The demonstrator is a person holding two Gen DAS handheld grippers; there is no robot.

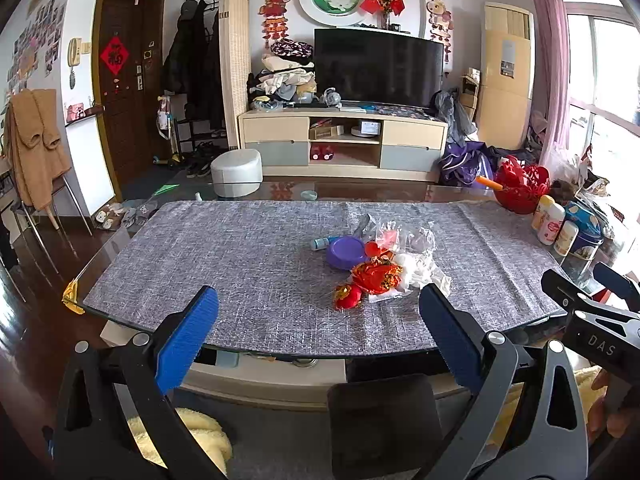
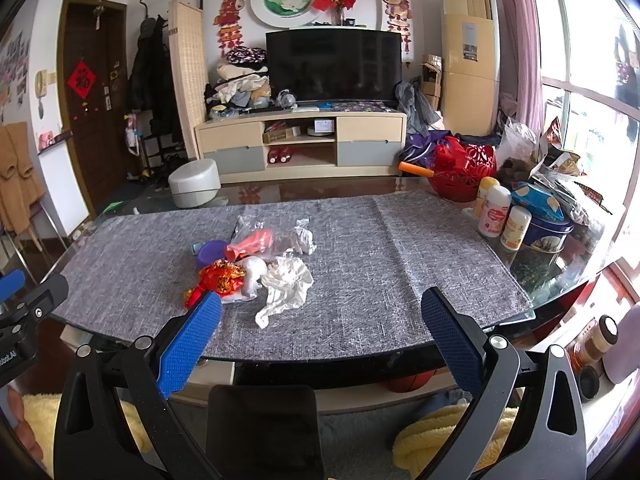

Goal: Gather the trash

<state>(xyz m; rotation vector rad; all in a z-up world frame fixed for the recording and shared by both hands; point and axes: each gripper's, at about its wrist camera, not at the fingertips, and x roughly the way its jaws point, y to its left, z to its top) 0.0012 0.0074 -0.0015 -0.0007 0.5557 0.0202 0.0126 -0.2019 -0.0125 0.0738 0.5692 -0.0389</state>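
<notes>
A heap of trash lies mid-table on the grey cloth (image 1: 240, 264): a purple lid (image 1: 347, 253), a red-and-gold wrapper (image 1: 376, 276), clear plastic bags (image 1: 404, 240) and crumpled white tissue (image 2: 286, 284). A small red piece (image 1: 348, 298) sits nearest the front. My left gripper (image 1: 318, 316) is open, held short of the heap above the table's near edge. My right gripper (image 2: 320, 318) is open too, just right of the tissue and nearer the edge. The other gripper's black body shows at each view's side.
Glass table (image 1: 76, 300) with a yellow corner guard. At its right end stand a red basket (image 2: 464, 172), several white bottles (image 2: 494, 212) and a blue tin (image 2: 548, 232). A dark chair back (image 1: 384, 420) sits below the grippers. TV cabinet (image 1: 344, 140) and stool (image 1: 236, 170) beyond.
</notes>
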